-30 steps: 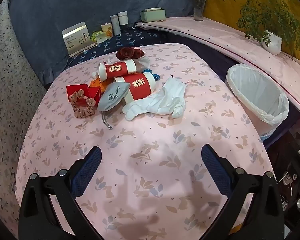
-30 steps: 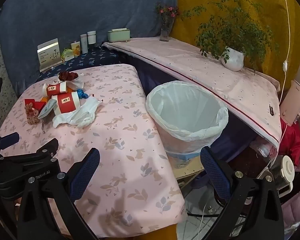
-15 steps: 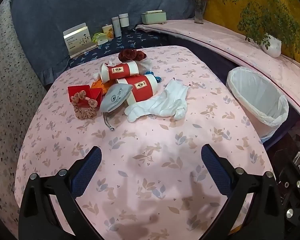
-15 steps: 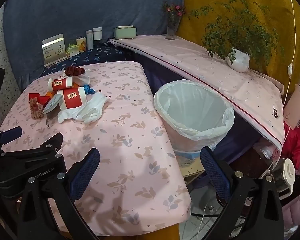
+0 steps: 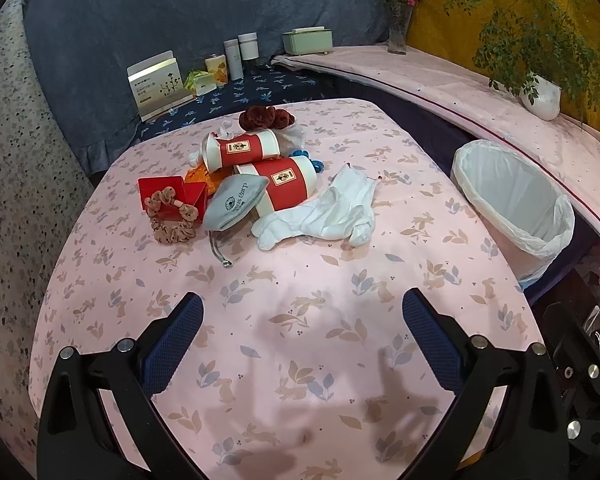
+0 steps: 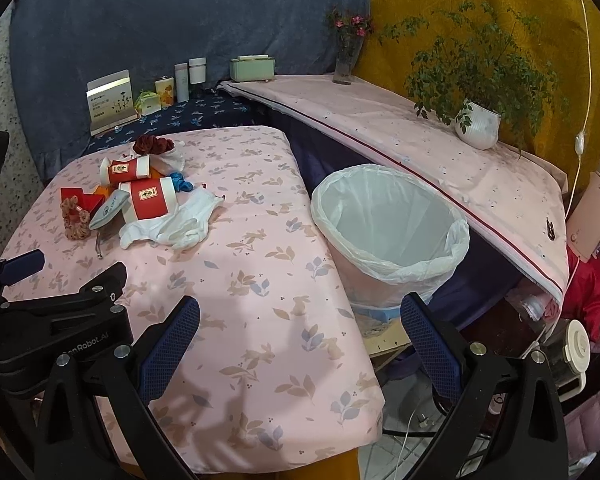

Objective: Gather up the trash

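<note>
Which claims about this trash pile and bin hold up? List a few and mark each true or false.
1. Both red paper cups lie on their sides. True.
2. The bin holds trash already. False: its white liner looks empty.
3. The left gripper grips a cup. False: it is open, holding nothing.
4. The white cloth lies between the cups and the bin. True.
5. The right gripper is open. True.

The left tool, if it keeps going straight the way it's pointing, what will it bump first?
Probably the pink tablecloth, since the open left tool tilts down over bare cloth. Skimming above it, it would likely reach the white gloves first, though depth is hard to judge.
</note>
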A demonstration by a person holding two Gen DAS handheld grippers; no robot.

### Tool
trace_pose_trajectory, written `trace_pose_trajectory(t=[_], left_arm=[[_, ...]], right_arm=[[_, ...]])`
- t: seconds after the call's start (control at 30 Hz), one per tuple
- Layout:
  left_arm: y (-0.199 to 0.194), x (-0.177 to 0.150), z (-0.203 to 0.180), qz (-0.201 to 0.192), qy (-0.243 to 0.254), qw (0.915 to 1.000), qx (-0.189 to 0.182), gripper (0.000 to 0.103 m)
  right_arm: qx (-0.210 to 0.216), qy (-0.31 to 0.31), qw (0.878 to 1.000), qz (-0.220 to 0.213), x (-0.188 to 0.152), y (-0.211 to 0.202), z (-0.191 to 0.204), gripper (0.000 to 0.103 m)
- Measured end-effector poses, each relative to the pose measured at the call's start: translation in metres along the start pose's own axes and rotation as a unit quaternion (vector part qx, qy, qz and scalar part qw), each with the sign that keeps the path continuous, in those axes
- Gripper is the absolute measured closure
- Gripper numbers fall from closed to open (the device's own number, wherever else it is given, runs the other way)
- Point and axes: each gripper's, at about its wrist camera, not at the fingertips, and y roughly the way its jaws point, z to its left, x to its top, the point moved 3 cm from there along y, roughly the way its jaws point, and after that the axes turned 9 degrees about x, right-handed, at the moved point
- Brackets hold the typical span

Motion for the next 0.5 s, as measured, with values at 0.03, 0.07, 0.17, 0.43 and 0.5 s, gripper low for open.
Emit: trace_pose_trajectory(t=[0.03, 0.07, 0.17, 0.43, 0.5], left_arm=[[0.0, 0.0, 0.0, -0.001, 0.0, 1.0, 0.001, 0.008], [-0.001, 0.0, 0.0, -0.001, -0.001, 1.0, 0.001, 0.008], [-0.002, 0.0, 0.001, -0.002, -0.002, 1.0, -0.001, 0.008], [-0.006, 0.003, 0.003, -0.005, -0.006, 0.9999, -0.01, 0.008], [-0.008, 0.004, 0.003, -0.007, -0.007, 0.9999, -0.012, 0.008]], right_arm=[[0.0, 0.001, 1.0, 0.0, 0.0, 0.0, 0.0, 0.007], [-0.001, 0.001, 1.0, -0.001, 0.0, 0.0, 0.0, 0.007], [-0.004, 0.003, 1.0, -0.002, -0.001, -0.002, 0.0, 0.007], [-0.012, -0.009, 1.0, -0.016, 0.0, -0.014, 0.002, 0.007], [-0.015, -0.009, 1.0, -0.017, 0.002, -0.015, 0.001, 0.007]])
